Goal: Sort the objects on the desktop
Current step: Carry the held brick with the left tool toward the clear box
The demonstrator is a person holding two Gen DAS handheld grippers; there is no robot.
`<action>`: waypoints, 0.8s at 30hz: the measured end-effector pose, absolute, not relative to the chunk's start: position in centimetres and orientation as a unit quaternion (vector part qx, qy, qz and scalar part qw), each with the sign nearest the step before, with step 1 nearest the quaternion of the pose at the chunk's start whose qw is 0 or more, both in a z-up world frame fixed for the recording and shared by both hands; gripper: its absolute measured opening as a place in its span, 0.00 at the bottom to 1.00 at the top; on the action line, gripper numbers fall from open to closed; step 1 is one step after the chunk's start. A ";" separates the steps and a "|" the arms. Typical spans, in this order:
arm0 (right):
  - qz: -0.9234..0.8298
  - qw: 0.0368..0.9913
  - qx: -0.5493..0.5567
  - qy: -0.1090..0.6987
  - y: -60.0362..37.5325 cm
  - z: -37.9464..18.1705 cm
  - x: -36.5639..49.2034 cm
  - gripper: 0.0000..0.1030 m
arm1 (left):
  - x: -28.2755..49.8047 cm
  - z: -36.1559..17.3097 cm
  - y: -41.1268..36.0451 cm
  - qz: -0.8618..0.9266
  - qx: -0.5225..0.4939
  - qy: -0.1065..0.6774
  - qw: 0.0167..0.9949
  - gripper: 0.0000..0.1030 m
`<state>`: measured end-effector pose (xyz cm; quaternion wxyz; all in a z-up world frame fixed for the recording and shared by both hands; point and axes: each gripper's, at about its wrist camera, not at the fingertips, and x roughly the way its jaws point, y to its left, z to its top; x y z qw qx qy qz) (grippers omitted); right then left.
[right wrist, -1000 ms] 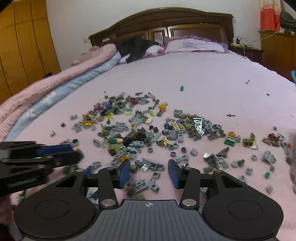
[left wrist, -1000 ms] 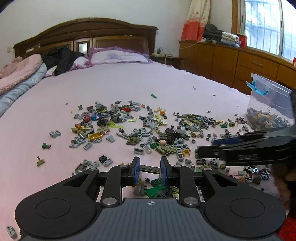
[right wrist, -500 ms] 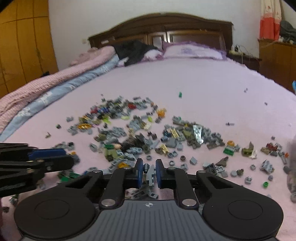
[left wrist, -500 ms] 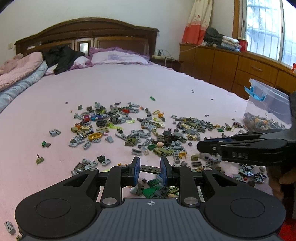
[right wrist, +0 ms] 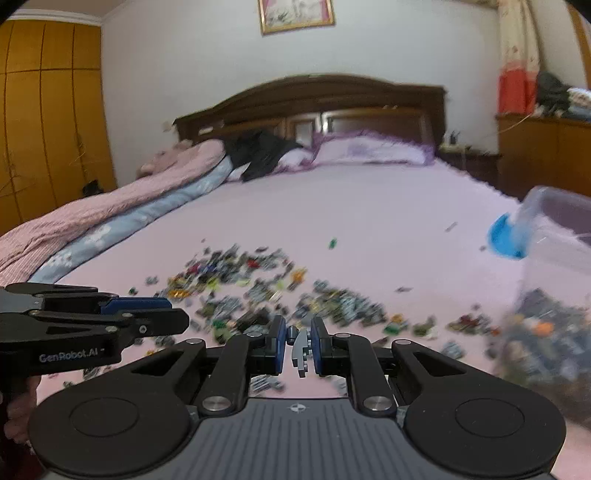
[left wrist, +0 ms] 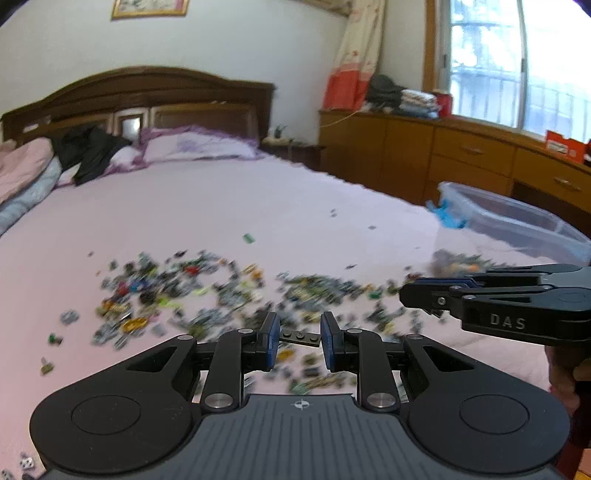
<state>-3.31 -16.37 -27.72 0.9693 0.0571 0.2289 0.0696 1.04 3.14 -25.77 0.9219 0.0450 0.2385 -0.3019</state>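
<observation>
Pretty clearly someone's bedroom at home: big bed (left wrist: pixel 229 206) with a carved wooden headboard (right wrist: pixel 314 99), purple pillow (left wrist: pixel 195 146), folded quilts (right wrist: pixel 110 218), yellow wardrobe (right wrist: pixel 48 110), wooden dresser (left wrist: pixel 443 155) under a curtained window (left wrist: pixel 517 62), framed picture (right wrist: pixel 296 14) on the wall.

1. We see a black plate (left wrist: pixel 299 336) between blue pads (left wrist: pixel 272 338)
2. We see a grey piece (right wrist: pixel 301 350)
3. Our sheet (left wrist: pixel 258 199) is plain lilac
4. Our bin (right wrist: pixel 554 236) is clear, with a blue latch (right wrist: pixel 504 238)
</observation>
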 end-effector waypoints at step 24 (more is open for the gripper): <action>-0.044 0.989 0.029 0.140 -23.4 -23.6 -9.1 0.15 | 0.9 -21.9 -7.9 -0.430 0.080 0.165 0.884 0.24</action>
